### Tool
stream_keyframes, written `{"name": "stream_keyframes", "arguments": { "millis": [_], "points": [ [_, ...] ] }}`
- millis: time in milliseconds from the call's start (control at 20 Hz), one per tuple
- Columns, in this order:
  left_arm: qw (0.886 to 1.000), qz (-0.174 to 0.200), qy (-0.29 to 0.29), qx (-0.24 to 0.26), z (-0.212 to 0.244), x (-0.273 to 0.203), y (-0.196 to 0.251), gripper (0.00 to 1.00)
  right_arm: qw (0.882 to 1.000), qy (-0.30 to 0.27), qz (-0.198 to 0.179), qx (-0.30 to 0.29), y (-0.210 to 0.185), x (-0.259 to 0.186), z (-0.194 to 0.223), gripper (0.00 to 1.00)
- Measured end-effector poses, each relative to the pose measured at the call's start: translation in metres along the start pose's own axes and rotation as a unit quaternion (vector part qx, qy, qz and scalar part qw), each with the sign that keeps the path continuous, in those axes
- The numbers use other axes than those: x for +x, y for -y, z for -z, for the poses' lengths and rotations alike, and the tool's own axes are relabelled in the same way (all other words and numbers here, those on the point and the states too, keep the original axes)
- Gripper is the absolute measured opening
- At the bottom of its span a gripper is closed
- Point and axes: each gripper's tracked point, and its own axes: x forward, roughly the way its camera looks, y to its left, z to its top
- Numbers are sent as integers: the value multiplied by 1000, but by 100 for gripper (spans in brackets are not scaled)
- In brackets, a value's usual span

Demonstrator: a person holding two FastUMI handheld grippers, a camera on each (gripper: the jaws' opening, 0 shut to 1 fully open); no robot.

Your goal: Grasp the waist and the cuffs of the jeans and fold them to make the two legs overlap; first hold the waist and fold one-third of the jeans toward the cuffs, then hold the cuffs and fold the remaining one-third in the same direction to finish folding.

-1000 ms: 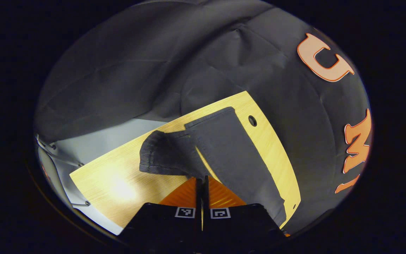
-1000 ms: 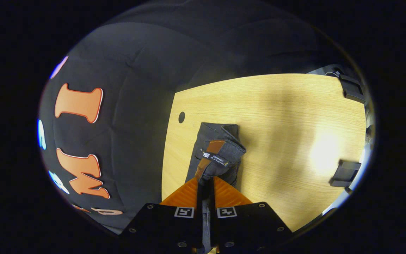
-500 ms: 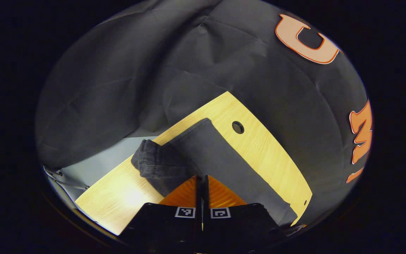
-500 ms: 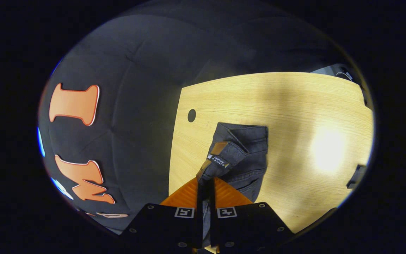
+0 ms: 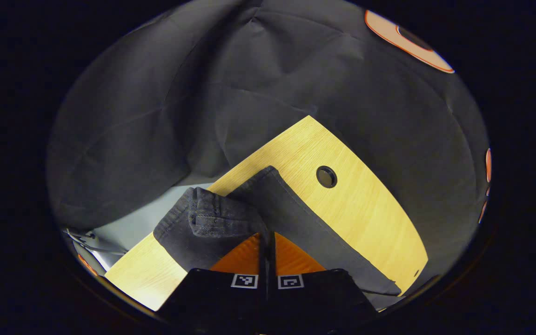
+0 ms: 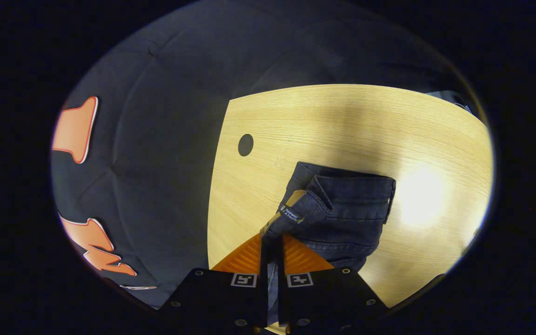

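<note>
Left tool (image 5: 267,239) pinches the cuffs (image 5: 207,223), right tool (image 6: 271,239) the waist (image 6: 342,204) — jeans (image 5: 305,228) lie on the counter (image 6: 342,121)

Light was dim overall; a bright glare patch sat on the wooden table (image 6: 424,195) toward three o'clock. Fisheye bending warped the edges; focus stayed sharp.

Dark charcoal jeans (image 6: 342,209) with a tan waist patch (image 6: 296,197) lie on a pale wood-grain table (image 6: 342,125).
</note>
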Motion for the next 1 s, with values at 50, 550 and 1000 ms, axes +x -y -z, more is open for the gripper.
{"name": "stream_keyframes", "arguments": {
  "millis": [50,550,1000],
  "points": [
    [1000,-10,-7,9,0,4,2,1,1000,-7,12,11,0,7,0,9],
    [999,15,35,32,-25,-17,31,34,999,-28,-18,28,-20,17,-12,25],
    [947,143,265,115,-45,-175,114,79,984,84,52,-149,57,-24,-22,98]
  ]
}}
